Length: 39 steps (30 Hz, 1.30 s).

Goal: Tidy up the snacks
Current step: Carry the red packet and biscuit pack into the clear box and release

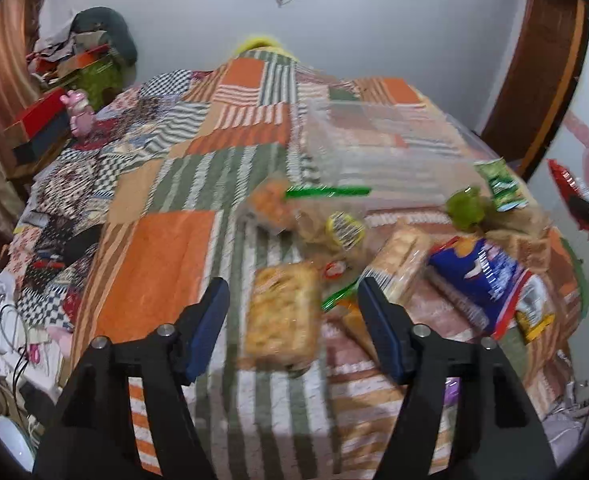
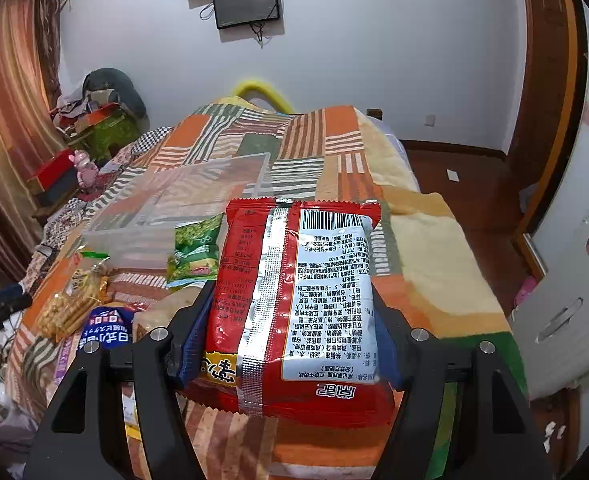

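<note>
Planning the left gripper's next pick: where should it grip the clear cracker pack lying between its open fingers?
Grip the cracker pack across its long side edges, coming from above. It lies flat, lengthwise between the left gripper fingers, narrower than their opening. Motion blur hides finer detail.

**So many colours on one bed**

The quilt [image 1: 174, 248] is patchwork — plain orange squares, green-and-white stripes, orange-and-white stripes, plus black-and-white checks toward the left edge. The red pack [image 2: 294, 300] has a silver seam down its back, a white label with black print and a barcode, and a yellow patch near the bottom. Beside it sits a green packet [image 2: 194, 252] in mixed light and dark greens. The blue bag [image 1: 490, 280] carries white lettering and a red edge. The cracker pack [image 1: 282, 320] is golden yellow. The box [image 2: 182, 204] is clear, so the stripes show through. Curtain [image 2: 10, 120] — rusty orange-brown stripes. Grey-white wall [image 2: 374, 60], pink toy [image 1: 79, 114].
</note>
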{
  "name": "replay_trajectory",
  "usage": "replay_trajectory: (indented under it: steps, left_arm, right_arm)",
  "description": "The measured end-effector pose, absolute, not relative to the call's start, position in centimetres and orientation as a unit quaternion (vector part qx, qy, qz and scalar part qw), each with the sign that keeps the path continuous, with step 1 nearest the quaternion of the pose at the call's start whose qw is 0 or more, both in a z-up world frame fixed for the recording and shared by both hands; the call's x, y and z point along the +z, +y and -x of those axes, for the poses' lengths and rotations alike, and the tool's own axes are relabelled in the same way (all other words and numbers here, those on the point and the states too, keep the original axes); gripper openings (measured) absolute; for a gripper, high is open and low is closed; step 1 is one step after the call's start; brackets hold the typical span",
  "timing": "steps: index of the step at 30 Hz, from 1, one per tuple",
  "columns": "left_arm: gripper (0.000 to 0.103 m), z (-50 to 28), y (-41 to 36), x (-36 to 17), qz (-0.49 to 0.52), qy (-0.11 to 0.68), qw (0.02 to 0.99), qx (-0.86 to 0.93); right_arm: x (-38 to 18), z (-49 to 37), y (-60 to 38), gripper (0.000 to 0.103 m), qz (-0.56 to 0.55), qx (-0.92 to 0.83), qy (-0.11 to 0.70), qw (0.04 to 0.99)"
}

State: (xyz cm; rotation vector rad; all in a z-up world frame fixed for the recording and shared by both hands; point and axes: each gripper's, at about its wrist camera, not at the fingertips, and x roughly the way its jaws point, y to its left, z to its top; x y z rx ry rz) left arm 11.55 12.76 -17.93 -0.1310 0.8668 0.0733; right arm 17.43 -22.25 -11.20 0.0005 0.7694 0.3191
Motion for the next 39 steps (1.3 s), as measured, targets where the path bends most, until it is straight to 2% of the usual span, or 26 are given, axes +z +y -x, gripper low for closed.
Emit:
replay_trajectory:
  steps: [9,12,14,24,31,39]
  left_arm:
    - [0.065,-14.6,13.6,-23.0,0.073,0.471,0.878,0.034]
    - [0.044,-15.2,13.9,-24.6,0.079,0.487,0.869,0.035]
    - [0.044,-15.1,14.0,-24.8,0.081,0.482,0.872,0.038]
    - [0.043,-14.8,13.8,-19.2,0.070,0.424,0.902,0.041]
    - [0.043,-17.9,11.8,-14.6,0.064,0.379,0.923,0.007]
    - [0.043,-22.4,9.0,-12.7,0.049,0.356,0.933,-0.020]
  right_arm:
    - [-10.7,-17.2,-21.9,0.065,-0.001,0.158,0.367,0.917]
    - [-10.8,-17.3,-21.8,0.065,0.001,0.159,0.366,0.917]
    - [-10.7,-17.5,-21.5,0.065,0.004,0.161,0.365,0.917]
    - [-9.5,-18.7,-19.8,0.065,0.011,0.180,0.342,0.922]
    - [-8.4,-20.4,-17.7,0.065,0.017,0.200,0.322,0.925]
    - [-8.3,-22.9,-15.6,0.065,0.029,0.217,0.313,0.924]
